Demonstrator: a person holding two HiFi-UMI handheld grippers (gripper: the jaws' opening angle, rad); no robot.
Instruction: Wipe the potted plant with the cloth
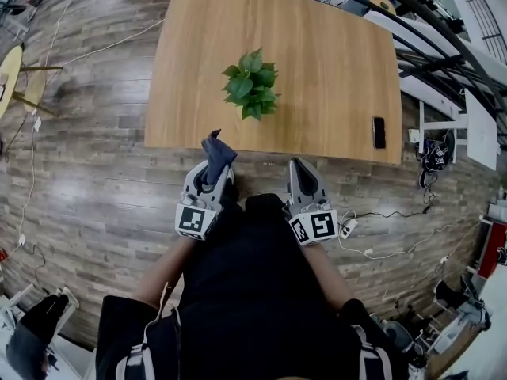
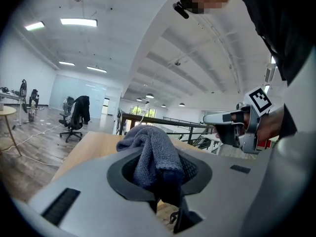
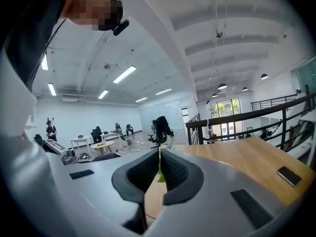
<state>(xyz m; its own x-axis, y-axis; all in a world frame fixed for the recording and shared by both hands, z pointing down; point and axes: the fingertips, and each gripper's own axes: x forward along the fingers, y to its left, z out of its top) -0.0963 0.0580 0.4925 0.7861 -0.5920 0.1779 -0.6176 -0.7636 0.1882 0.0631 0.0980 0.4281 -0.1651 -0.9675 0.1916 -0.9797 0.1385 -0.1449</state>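
The person holds both grippers close in front of the body, side by side, pointing almost level at the table (image 1: pixel 333 70). The left gripper (image 1: pixel 212 169) is clamped on the dark blue-grey cloth (image 1: pixel 216 150), which bunches above its tips. The right gripper (image 1: pixel 295 165) has its jaws pressed together, empty. The potted plant (image 1: pixel 252 84) stands on the table ahead of both, well beyond the tips.

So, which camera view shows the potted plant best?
The head view: the plant stands whole, seen from above, on the table. The right gripper view gives only a green sliver between the shut jaws of the right gripper. The left gripper view shows none of it.
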